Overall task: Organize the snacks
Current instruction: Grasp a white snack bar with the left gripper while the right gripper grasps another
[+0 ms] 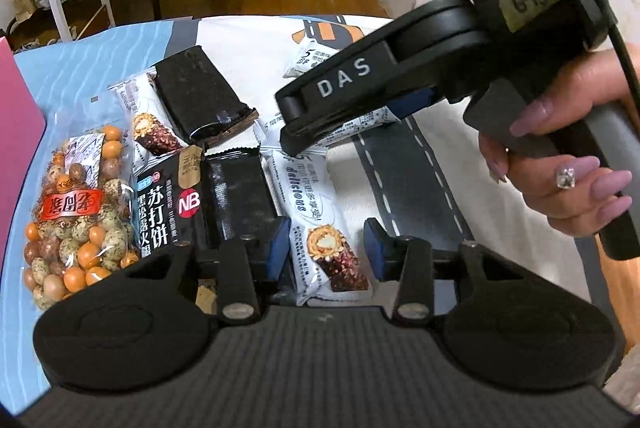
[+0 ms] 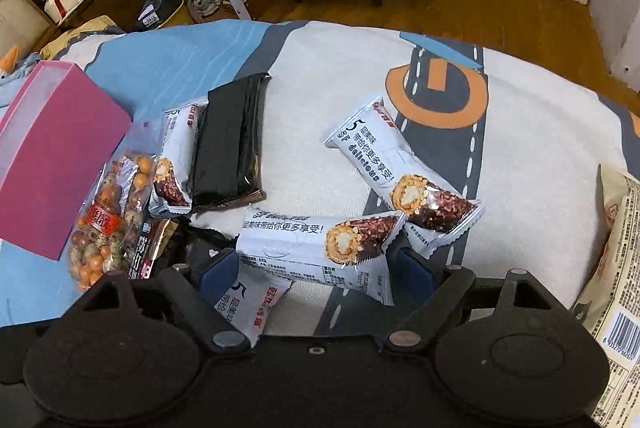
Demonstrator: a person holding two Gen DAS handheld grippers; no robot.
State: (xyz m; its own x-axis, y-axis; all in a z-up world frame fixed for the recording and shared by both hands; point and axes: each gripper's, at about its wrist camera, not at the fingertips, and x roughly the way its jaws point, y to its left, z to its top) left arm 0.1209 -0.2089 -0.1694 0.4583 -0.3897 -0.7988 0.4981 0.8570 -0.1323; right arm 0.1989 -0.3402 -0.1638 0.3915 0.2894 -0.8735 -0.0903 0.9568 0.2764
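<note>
A: What is the setting?
B: A bedroom with a wood floor; snacks lie on a road-print bedsheet (image 2: 328, 76) in blue, white and grey.
A: What crowds the spot?
B: A pink box (image 2: 52, 156) at the left edge, a clear bag of coated nuts (image 1: 76, 212) beside it, and 2 black cracker packs (image 1: 200, 88) (image 1: 236, 196) among the bars.
A: And the bars?
B: White wrappers picturing a chocolate nut roll. One bar (image 1: 320, 220) lies between the left gripper's (image 1: 328, 244) blue pads, jaws partly closed, not visibly pressing it. Another bar (image 2: 316, 248) lies across the right gripper's (image 2: 316, 268) wide-open jaws, unheld. A third bar (image 2: 396, 164) rests just beyond it.
</note>
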